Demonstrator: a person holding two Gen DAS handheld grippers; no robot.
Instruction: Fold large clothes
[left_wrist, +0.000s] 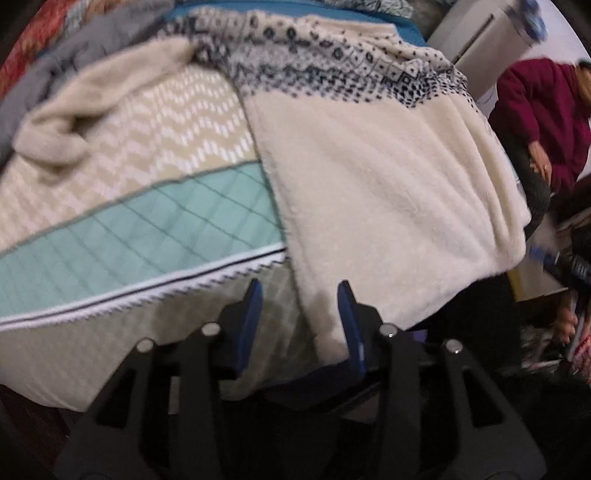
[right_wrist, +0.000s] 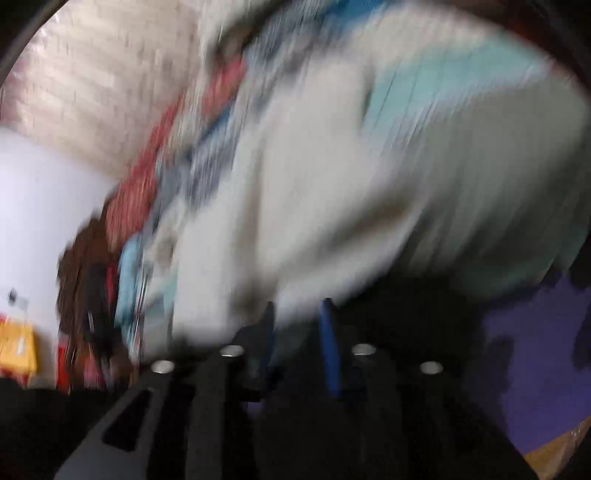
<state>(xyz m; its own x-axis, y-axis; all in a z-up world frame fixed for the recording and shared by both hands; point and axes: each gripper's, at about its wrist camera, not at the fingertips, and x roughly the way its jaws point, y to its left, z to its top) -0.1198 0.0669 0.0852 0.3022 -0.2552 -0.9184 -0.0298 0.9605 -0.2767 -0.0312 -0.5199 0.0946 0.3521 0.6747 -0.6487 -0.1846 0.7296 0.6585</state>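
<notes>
Fleece, cream with a dark patterned yoke, is the one garment in play: a sweater (left_wrist: 388, 206) lying flat on a quilt (left_wrist: 147, 225), ahead of the left gripper (left_wrist: 301, 310) and slightly to its right. Its hem edge runs just ahead of the blue pads (left_wrist: 349, 321), which stand apart with nothing pinched; the near corner of the hem lies between the fingers but is not pressed.

One sleeve (left_wrist: 55, 140) trails far ahead and left, bunched at the cuff.

The right gripper (right_wrist: 297, 325) also shows a gap between its fingers, empty as far as the heavy blur allows; pale cloth lies just ahead of it.

Risks, as I judge them: closing now may catch quilt along with hem, since the two touch under the pads, and a lift would drag the bedding. Thick pile may also slip from a shallow bite. The bunched sleeve could fold in crooked.

Count: one sweater, one quilt, two grippers, one person (left_wrist: 543, 122) far right.
</notes>
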